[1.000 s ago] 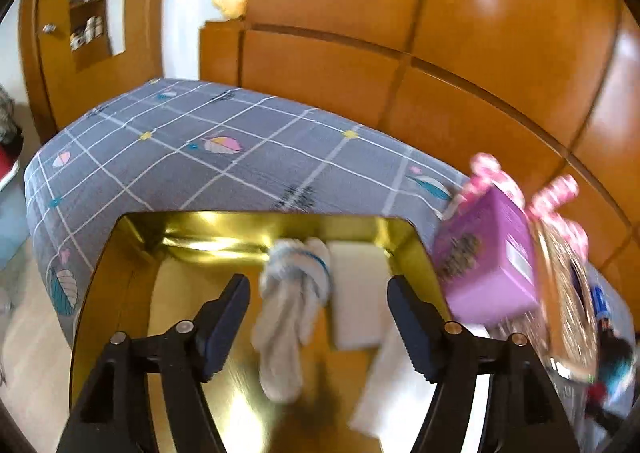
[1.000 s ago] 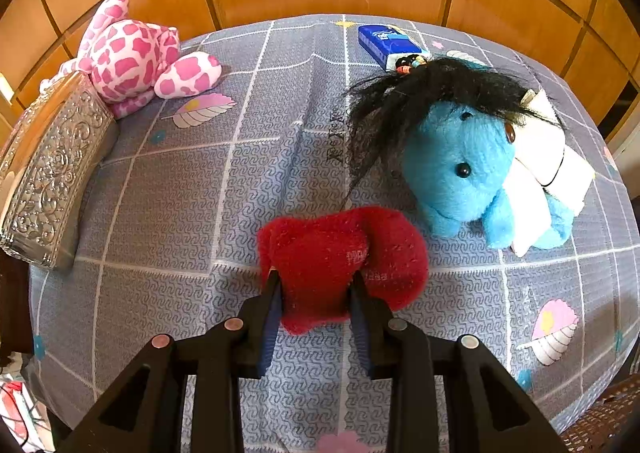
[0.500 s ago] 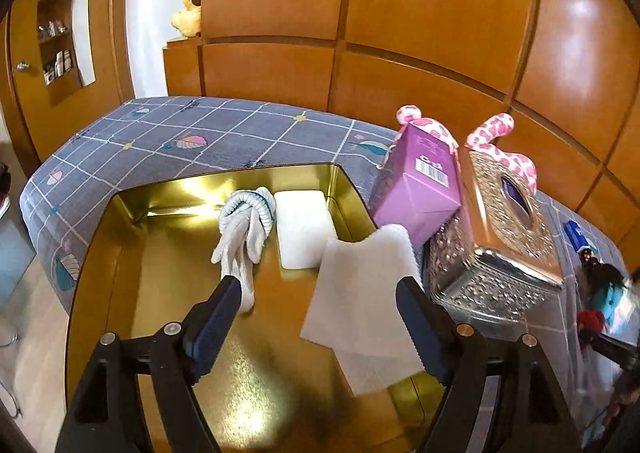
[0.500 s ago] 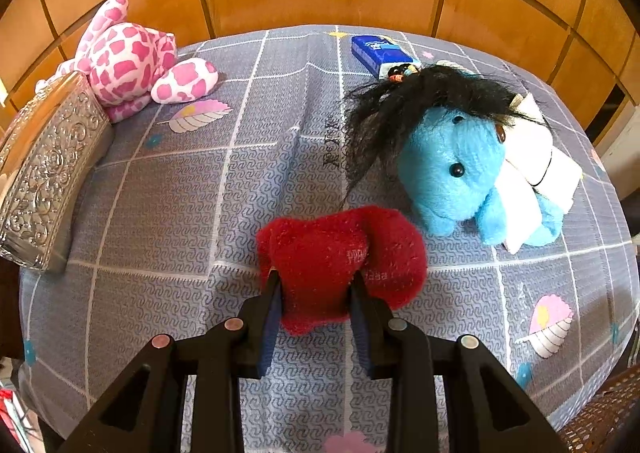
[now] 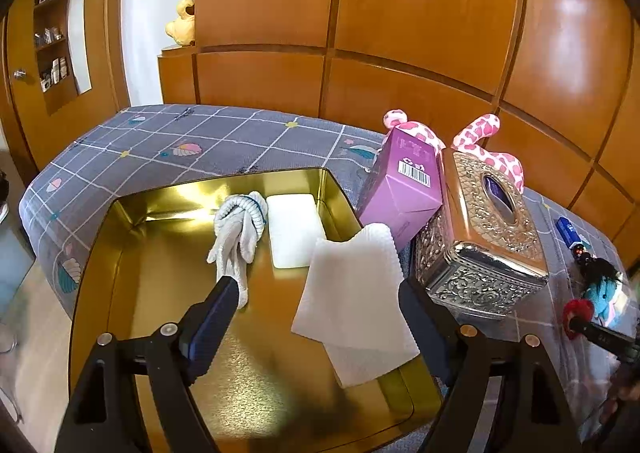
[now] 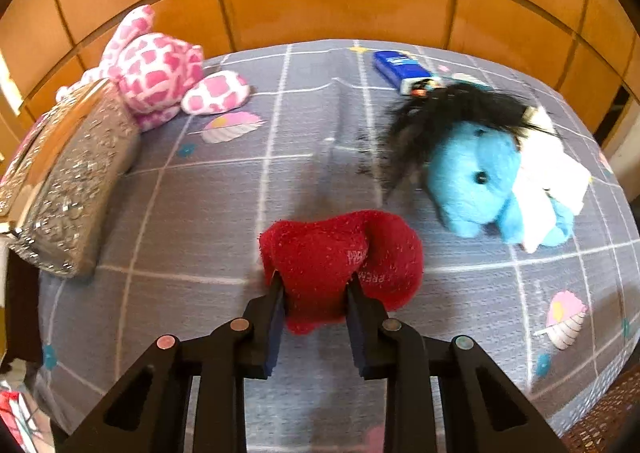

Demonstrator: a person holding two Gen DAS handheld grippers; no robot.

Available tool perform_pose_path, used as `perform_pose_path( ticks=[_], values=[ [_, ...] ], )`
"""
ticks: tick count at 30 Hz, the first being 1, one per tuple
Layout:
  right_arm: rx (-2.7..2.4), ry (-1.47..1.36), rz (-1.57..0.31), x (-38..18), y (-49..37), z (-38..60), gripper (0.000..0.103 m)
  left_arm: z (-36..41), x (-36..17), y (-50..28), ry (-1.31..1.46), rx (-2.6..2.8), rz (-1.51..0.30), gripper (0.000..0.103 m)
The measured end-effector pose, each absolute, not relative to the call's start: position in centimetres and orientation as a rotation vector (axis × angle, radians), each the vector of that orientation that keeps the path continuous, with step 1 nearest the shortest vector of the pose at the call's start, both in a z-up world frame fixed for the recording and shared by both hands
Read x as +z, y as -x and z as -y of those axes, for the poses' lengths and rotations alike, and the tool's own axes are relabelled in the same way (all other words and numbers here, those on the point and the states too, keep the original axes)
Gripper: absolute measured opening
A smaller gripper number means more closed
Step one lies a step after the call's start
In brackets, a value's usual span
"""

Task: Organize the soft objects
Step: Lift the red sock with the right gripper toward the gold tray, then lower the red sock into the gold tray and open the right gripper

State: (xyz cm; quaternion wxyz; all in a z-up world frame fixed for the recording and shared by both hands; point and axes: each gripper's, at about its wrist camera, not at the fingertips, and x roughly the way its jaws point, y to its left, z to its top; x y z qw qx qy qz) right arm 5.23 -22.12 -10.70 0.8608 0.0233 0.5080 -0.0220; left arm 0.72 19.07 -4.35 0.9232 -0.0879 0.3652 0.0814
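Bed (image 6: 224, 213) surface: red plush (image 6: 340, 261) is squeezed tighter by closing right gripper (image 6: 316, 293) at 6 o'clock. White cloth (image 5: 352, 305) was dropped over tin (image 5: 120, 253); left gripper (image 5: 316, 309) opening, empty.

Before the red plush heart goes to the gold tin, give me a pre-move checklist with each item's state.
1. Right gripper jaws closing on the red plush heart, pads pressing its sides: ok.
2. Heart clear of the blue plush toy: ok.
3. Heart lifted off the bedspread: cannot tell.
4. Free floor space in the gold tin: ok.
5. Left gripper empty, jaws opening: ok.
6. White cloth fully inside the tin: not ok, it overhangs the rim.
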Motion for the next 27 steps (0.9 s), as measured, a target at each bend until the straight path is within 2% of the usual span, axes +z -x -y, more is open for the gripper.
perform_pose_path(
  ticks=[5,12,19,27],
  values=[
    [0.039,-0.057,-1.009,-8.4,-5.2,19.8,0.027,-19.5,-4.5,-0.6,0.204,0.176,-0.751,0.088],
    [0.258,-0.066,-0.89,-3.7,-4.9,14.6,0.027,-21.0,-4.5,-0.4,0.235,0.203,-0.748,0.088],
    [0.573,0.004,-0.807,0.1,-4.6,5.3,0.027,-27.2,-3.4,0.8,0.328,0.367,-0.691,0.088],
    [0.861,0.156,-0.896,-2.1,-4.0,-8.0,0.027,-32.3,-3.3,2.6,0.396,0.489,-0.658,0.088]
  ],
)
